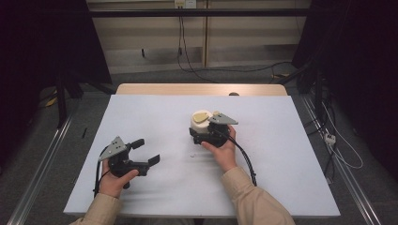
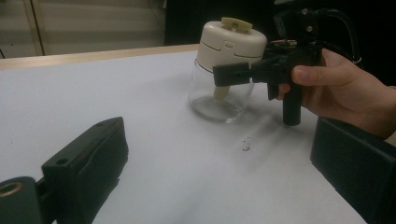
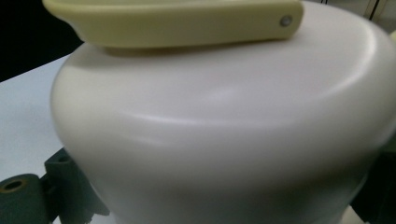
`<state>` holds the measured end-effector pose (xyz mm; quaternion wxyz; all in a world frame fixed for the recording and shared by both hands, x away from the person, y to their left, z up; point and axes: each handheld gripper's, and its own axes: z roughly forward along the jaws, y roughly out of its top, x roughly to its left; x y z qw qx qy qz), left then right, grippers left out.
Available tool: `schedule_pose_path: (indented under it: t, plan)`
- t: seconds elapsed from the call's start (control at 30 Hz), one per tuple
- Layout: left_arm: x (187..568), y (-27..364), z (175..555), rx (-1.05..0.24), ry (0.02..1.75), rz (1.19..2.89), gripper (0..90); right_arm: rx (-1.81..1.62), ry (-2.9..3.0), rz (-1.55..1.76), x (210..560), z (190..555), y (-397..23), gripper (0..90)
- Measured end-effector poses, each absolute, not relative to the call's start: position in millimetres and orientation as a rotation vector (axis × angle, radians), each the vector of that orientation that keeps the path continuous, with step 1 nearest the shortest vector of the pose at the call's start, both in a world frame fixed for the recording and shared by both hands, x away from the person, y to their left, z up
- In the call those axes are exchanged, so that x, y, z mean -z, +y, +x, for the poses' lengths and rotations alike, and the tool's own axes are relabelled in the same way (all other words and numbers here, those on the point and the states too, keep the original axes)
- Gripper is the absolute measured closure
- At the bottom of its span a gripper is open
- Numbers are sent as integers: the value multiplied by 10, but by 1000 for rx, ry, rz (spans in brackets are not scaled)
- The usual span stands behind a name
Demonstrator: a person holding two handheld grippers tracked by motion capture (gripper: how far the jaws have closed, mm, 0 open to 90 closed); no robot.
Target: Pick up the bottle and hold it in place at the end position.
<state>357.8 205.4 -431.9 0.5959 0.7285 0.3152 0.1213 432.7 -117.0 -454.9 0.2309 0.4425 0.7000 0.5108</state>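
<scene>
a clear glass jar (image 2: 218,95) with a cream plastic lid (image 1: 201,121) and pale yellow flip handle (image 3: 177,21) stands mid-table on the white table (image 1: 281,154). the right gripper (image 1: 202,136) is clamped around the jar. the left gripper (image 1: 146,151), near left, holds its jaws wide apart over bare tabletop.

I see the jar (image 1: 202,125) standing upright near the middle of the table (image 1: 281,154), the right gripper (image 1: 211,132) just before it, jaws on either side. My left gripper (image 1: 143,151) sits nearer and to the left, well apart.
</scene>
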Motion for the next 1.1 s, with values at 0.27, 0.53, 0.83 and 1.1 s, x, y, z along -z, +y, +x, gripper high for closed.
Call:
schedule_pose_path:
  t: [0.27,0.53,0.83,1.1]
  plan:
    - [4248,1947,3653,-271,743,1683,41,-1408,1927,1212,4553,4328,-1176,52]
    - [4227,1776,3742,-241,722,1708,53,-1403,1929,1213,4551,4328,-1172,52]
    - [4188,1636,3828,-225,710,1732,74,-1403,1933,1210,4549,4330,-1173,52]
    - [4168,1560,3893,-214,709,1753,92,-1404,1934,1210,4550,4332,-1174,52]
